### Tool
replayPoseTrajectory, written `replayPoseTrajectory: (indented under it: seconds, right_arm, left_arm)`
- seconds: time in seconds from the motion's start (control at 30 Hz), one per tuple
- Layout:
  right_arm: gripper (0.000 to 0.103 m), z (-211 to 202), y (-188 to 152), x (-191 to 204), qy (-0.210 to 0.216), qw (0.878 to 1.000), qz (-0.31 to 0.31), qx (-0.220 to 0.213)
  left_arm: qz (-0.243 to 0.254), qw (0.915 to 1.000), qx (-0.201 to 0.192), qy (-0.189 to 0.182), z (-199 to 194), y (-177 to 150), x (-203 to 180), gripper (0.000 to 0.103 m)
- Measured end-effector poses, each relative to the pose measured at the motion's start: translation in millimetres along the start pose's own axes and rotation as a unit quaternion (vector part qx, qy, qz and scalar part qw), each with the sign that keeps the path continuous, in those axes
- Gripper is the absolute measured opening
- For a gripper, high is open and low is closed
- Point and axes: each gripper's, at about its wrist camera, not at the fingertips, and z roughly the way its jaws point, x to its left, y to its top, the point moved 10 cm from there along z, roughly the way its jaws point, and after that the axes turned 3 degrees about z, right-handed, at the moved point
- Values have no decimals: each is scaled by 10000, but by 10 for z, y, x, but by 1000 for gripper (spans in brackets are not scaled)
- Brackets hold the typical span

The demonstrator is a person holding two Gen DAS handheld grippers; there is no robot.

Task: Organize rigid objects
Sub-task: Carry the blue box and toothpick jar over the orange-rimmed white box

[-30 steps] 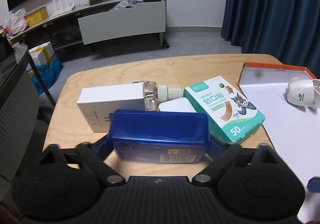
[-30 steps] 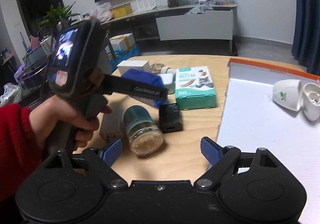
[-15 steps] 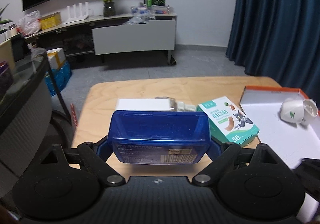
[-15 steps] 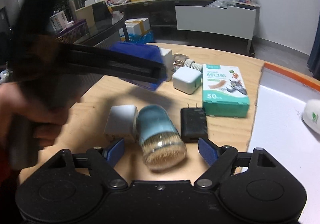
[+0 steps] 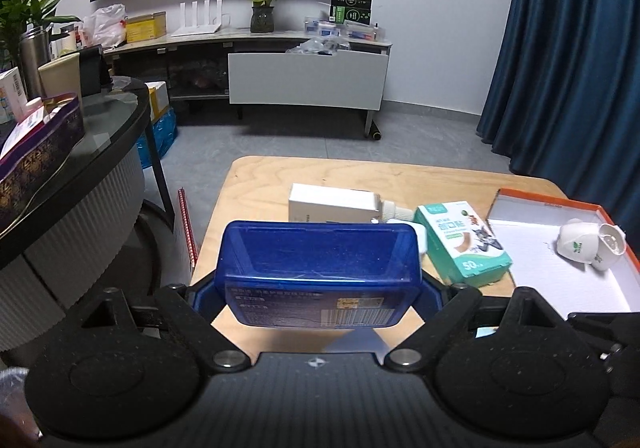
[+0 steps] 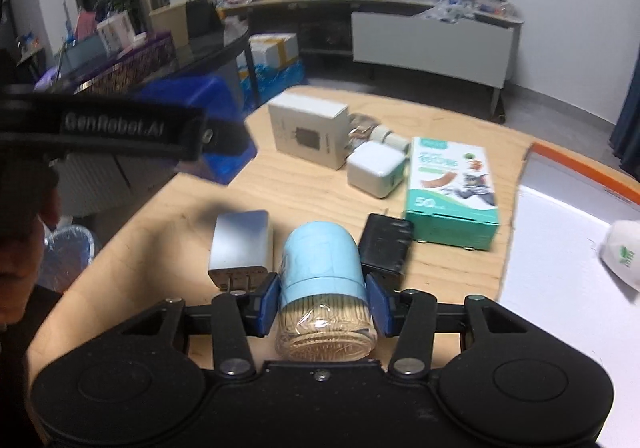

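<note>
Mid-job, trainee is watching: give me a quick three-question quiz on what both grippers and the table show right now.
1. True or false: the left gripper holds a blue case.
2. What lies between the right gripper's closing fingers?
3. Which lies nearest the orange-rimmed tray: A white box, B green plaster box, C grey adapter?

Key: 1 true; 2 the toothpick jar, lying on its side; 3 B.

The translucent blue plastic case (image 5: 318,272) hides part of the wooden worktop (image 5: 400,177) and much of the white cube charger (image 6: 375,169) behind it. The white round container (image 6: 622,254) is blurred and cut off by the right wrist view's edge. The small print on the blue case's label is probably too fine to read.
</note>
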Motion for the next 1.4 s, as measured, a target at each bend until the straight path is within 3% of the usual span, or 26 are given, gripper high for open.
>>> replayPoseTrajectory:
  seconds: [0.6, 1.4]
  right_arm:
    - [58, -993, -43, -600, -523, 9920, 842, -785]
    - [58, -1465, -161, -1043, -933, 9813, 1248, -1132]
  left_arm:
    - [57, 9999, -56, -99, -440, -120, -580, 92]
    - [294, 9985, -28, -459, -523, -133, -1149, 92]
